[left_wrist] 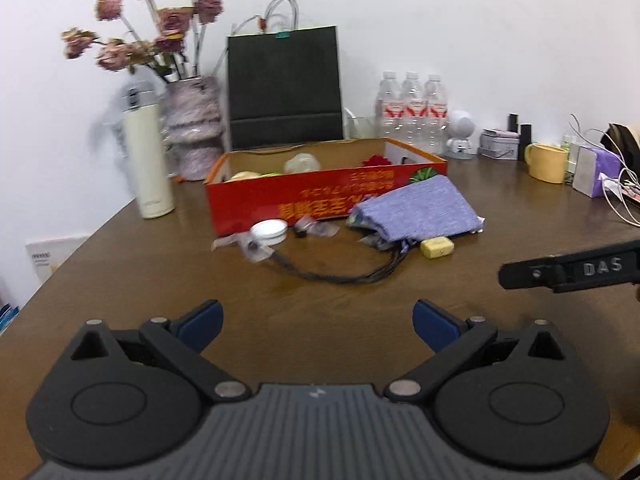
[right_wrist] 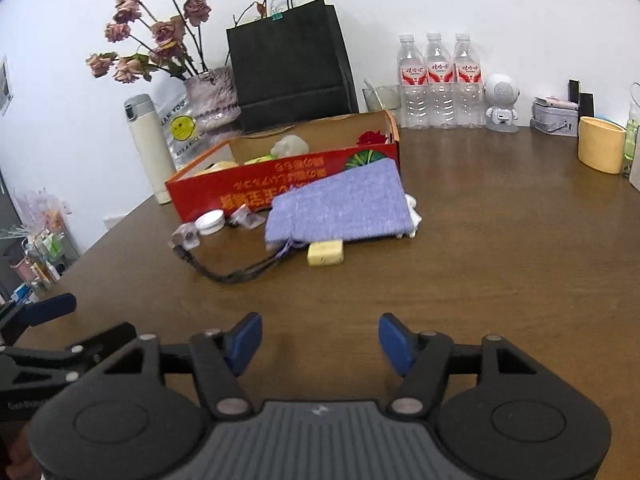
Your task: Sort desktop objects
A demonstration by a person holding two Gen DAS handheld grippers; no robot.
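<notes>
So, what I've got on my feeds rn, big to small:
surface (right_wrist: 480,240): brown wood, carries everything below.
black bag (right_wrist: 288,60): paper, upright at the back wall, behind the box.
red box (right_wrist: 280,184): open top, mid surface, a few bits inside, can't ID them.
purple pouch (right_wrist: 340,208): lies flat, leaning on the box's front wall, drawstring end toward me.
left hand-held gripper (left_wrist: 316,326): jaws wide apart, nothing btwn them, over bare surface, short of the clutter.
right hand-held gripper (right_wrist: 320,340): jaws part open, empty, also over bare wood.
black cable (right_wrist: 232,272): curls from the pouch mouth toward the white lid (right_wrist: 210,222).
yellow block (right_wrist: 325,253): small, just beside the pouch's near edge.
</notes>
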